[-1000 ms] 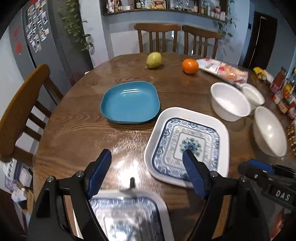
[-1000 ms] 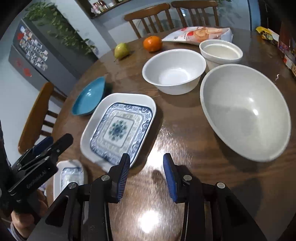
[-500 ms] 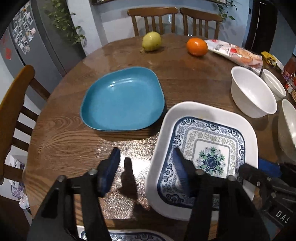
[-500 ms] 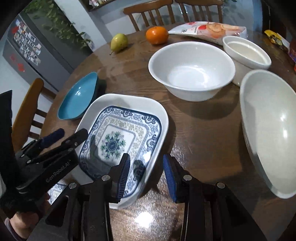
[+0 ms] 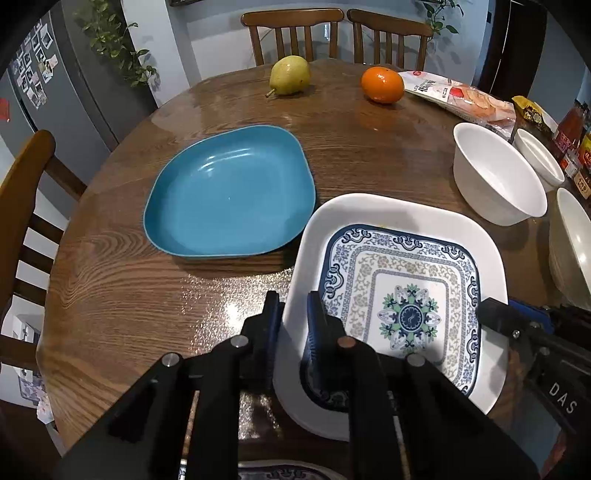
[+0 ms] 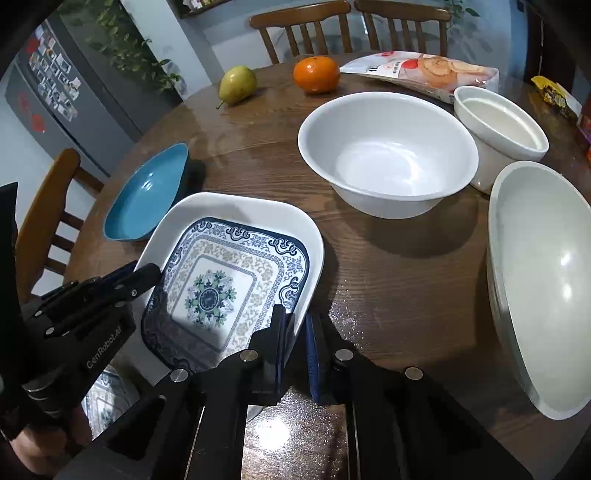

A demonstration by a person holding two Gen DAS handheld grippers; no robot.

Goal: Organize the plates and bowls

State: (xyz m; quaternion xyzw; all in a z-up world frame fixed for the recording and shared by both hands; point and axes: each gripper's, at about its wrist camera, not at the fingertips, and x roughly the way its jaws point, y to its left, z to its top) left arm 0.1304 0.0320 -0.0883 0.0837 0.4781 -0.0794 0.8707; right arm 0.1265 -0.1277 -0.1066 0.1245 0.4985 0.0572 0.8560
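A white square plate with a blue pattern [image 5: 406,288] [image 6: 221,280] lies near the front of the round wooden table [image 5: 122,295]. My left gripper [image 5: 294,317] straddles its left rim, and its jaws are closing with the rim pinched between the pads. My right gripper [image 6: 297,325] is shut on the plate's right rim. A blue plate [image 5: 229,192] sits just beyond, to the left. Right of them stand a white bowl [image 6: 384,155], a smaller white bowl [image 6: 498,125] and a wide shallow bowl [image 6: 543,288]. A second patterned plate [image 6: 107,398] lies below the grippers, mostly hidden.
A pear [image 5: 290,75], an orange [image 5: 382,84] and a snack bag [image 5: 461,98] lie at the far side. Bottles and jars [image 5: 576,144] crowd the right edge. Wooden chairs [image 5: 295,29] stand behind and at the left [image 5: 22,206]. A person's hand [image 6: 33,443] holds the left gripper.
Both grippers came forward and down onto the patterned plate. The left jaws narrowed from wide open onto its left rim. The right jaws closed on its right rim.
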